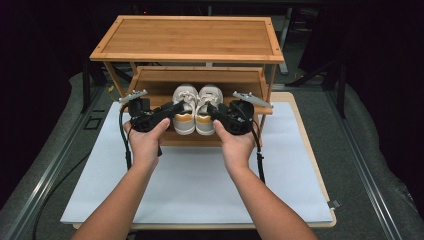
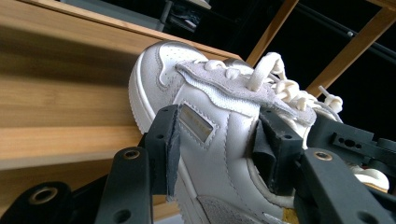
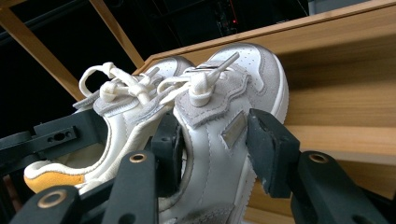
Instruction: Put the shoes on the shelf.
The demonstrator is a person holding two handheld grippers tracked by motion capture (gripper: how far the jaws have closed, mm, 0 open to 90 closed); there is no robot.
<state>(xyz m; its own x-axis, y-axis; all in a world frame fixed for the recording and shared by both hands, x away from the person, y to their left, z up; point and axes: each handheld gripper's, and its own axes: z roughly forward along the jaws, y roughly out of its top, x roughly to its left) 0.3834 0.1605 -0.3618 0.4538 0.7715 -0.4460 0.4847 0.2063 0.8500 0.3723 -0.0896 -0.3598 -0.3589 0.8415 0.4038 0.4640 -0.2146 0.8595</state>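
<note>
Left gripper (image 1: 170, 111) jaws clamp left sneaker (image 1: 184, 107), right gripper (image 1: 214, 112) jaws right sneaker (image 1: 207, 107), on rack (image 1: 150, 80) lower shelf.

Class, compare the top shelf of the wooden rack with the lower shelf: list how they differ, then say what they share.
1. The top shelf is bare; the lower shelf carries a pair of white shoes.
2. The top shelf lies fully open to the high view; the lower shelf is partly hidden beneath the top shelf.
3. The left gripper and right gripper work at the lower shelf, not the top shelf.
Both are light brown wood with a raised rim.
</note>
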